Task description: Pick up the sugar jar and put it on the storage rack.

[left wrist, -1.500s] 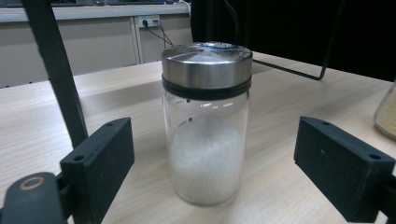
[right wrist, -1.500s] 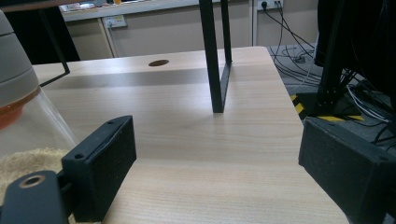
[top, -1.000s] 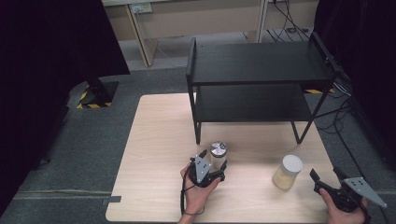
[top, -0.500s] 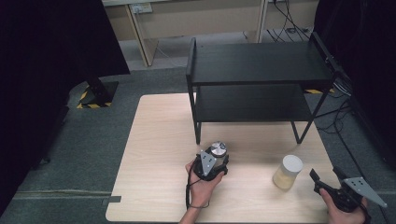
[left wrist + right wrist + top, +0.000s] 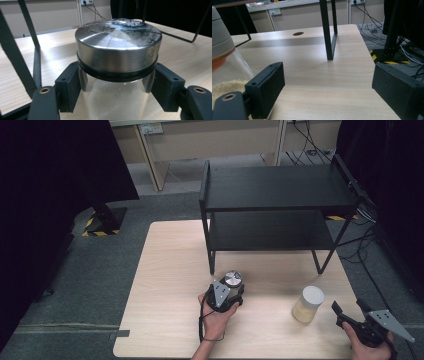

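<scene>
A glass jar with a steel lid (image 5: 232, 279) stands on the table just in front of the shelf's left leg. My left gripper (image 5: 231, 289) has just closed on it. In the left gripper view both pads (image 5: 68, 87) press the glass of the jar (image 5: 117, 50) just under the lid's black ring; white grains fill it. A second jar with a white lid (image 5: 308, 304) holds beige grains at the right. My right gripper (image 5: 348, 306) stands open just right of it, the jar (image 5: 222, 50) beside its left jaw and nothing between the jaws (image 5: 329, 90).
A black two-tier shelf (image 5: 280, 195) stands on the back half of the wooden table (image 5: 170, 270); its thin legs (image 5: 327, 30) come down close to both jars. Cables and a striped stand base lie on the floor around the table.
My left gripper has slid forward to the steel-lidded jar and its jaws have closed around the glass. The right gripper and the white-lidded jar have stayed put.
</scene>
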Action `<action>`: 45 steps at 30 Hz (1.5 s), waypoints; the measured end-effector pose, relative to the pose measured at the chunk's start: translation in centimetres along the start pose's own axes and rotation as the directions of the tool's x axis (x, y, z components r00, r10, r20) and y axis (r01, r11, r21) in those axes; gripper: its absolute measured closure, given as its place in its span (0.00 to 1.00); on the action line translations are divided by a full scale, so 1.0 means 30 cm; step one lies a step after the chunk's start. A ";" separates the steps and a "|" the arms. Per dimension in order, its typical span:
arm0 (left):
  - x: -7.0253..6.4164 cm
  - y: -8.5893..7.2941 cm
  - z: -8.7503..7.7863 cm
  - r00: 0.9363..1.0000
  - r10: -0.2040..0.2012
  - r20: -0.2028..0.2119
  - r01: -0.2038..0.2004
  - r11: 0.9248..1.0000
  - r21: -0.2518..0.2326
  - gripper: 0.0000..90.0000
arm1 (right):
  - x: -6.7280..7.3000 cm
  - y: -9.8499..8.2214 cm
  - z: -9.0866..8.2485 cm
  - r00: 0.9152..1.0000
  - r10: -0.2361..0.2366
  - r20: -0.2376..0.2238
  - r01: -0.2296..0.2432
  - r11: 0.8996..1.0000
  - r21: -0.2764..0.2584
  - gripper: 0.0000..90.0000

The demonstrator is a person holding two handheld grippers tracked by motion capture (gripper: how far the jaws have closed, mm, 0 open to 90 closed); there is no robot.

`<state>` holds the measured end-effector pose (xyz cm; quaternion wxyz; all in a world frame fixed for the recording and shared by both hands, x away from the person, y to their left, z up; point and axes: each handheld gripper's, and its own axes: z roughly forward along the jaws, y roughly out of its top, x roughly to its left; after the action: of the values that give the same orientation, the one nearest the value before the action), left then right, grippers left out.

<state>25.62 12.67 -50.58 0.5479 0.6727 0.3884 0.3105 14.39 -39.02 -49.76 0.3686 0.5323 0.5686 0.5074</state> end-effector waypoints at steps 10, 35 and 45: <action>-0.004 0.044 -0.070 1.000 0.017 0.005 -0.017 0.994 -0.107 0.34 | 0.004 0.001 0.001 1.000 -0.005 0.002 0.005 1.000 0.001 0.13; -0.020 0.354 -0.147 0.993 0.099 -0.059 -0.112 0.947 -0.302 0.34 | 0.002 -0.001 0.001 1.000 0.006 -0.001 -0.006 1.000 -0.002 0.12; -0.019 0.454 -0.158 0.991 0.113 -0.070 -0.129 0.940 -0.316 0.34 | 0.001 -0.002 0.001 1.000 0.009 -0.002 -0.009 1.000 -0.002 0.12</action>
<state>23.83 13.20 -36.29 0.6196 0.5895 0.3047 0.4193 14.40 -38.98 -49.80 0.3665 0.5339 0.5660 0.5101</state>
